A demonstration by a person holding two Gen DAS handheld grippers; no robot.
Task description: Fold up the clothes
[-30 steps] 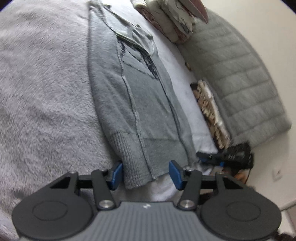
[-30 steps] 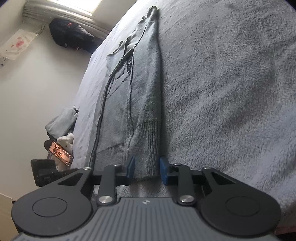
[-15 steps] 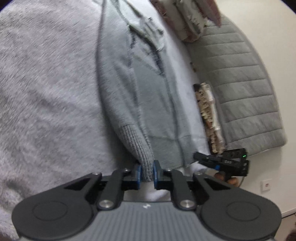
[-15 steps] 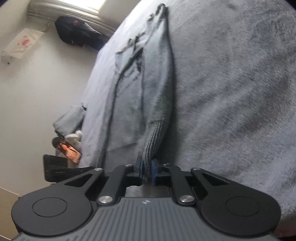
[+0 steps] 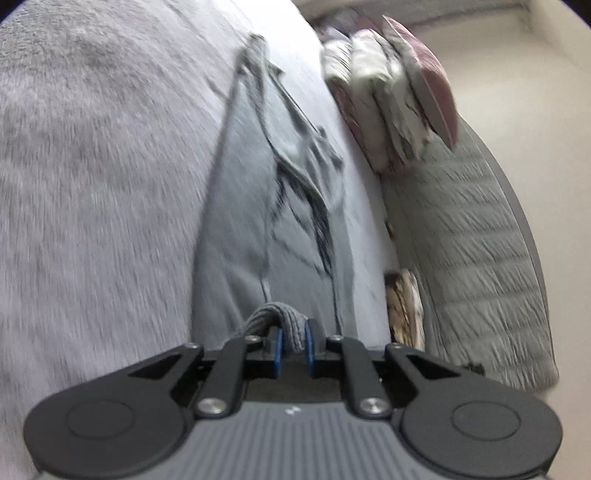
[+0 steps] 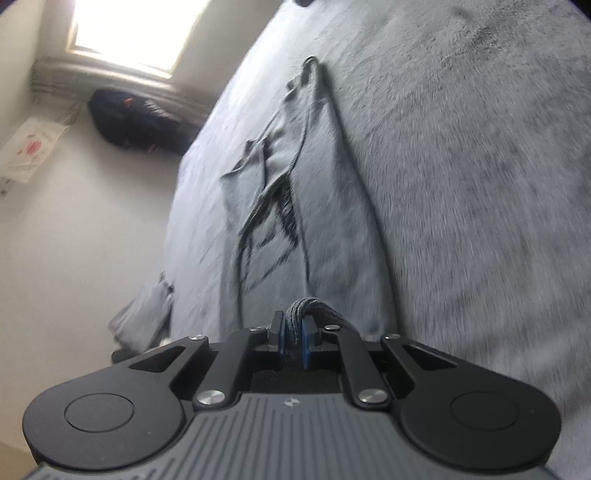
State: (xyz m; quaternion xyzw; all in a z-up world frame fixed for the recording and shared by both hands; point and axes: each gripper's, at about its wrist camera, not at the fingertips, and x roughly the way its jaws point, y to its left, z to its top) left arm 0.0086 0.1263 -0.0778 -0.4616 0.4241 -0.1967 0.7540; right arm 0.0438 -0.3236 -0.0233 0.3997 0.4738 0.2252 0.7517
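A grey knitted sweater (image 5: 255,229) with a dark print lies lengthwise on a fuzzy grey blanket (image 5: 92,177), folded into a narrow strip. My left gripper (image 5: 292,345) is shut on the ribbed hem at one corner, which is raised off the bed. In the right wrist view the same sweater (image 6: 314,221) stretches away from me, and my right gripper (image 6: 293,341) is shut on the ribbed hem at the other corner, lifted as well. Both views are blurred by motion.
A quilted grey headboard (image 5: 480,251) and patterned pillows (image 5: 388,99) flank the bed in the left wrist view. In the right wrist view the blanket (image 6: 480,184) spreads to the right; a bright window (image 6: 125,29), a dark bag (image 6: 140,125) and a crumpled grey cloth (image 6: 144,314) lie left.
Both grippers went from open around the hem to shut on it. They have since lifted the hem and carried it forward over the sweater toward the collar.
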